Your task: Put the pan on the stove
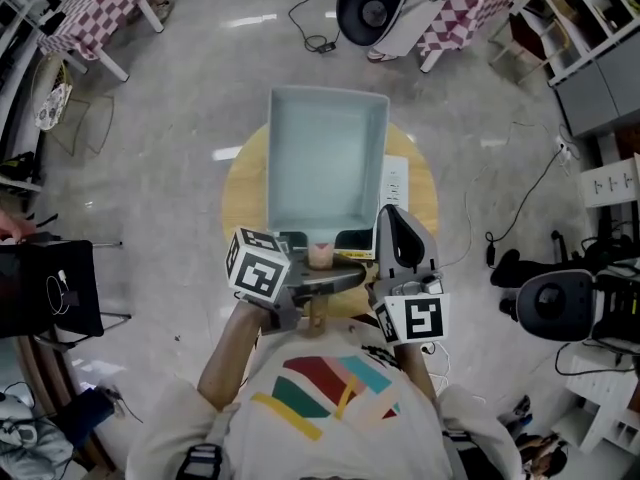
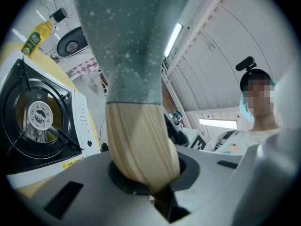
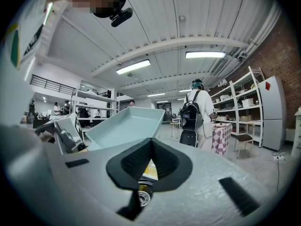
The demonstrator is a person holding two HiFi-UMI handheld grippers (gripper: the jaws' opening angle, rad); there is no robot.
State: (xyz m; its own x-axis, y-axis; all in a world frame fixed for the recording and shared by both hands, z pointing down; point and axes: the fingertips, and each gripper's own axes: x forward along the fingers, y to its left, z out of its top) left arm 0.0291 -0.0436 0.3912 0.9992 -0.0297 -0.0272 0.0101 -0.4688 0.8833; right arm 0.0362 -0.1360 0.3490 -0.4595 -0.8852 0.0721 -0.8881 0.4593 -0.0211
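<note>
1 round table (image 1: pixel 238 203) fills mid-frame. Over it, 1 empty square pan (image 1: pixel 328 153) covers 1 stove (image 1: pixel 396 181). The left gripper (image 2: pixel 150 180) clamps the pan's wooden handle (image 2: pixel 141 140). The right gripper (image 3: pixel 150 160), lower right, is closed on nothing. 1 bottle (image 2: pixel 36 37) stands upper left.
</note>
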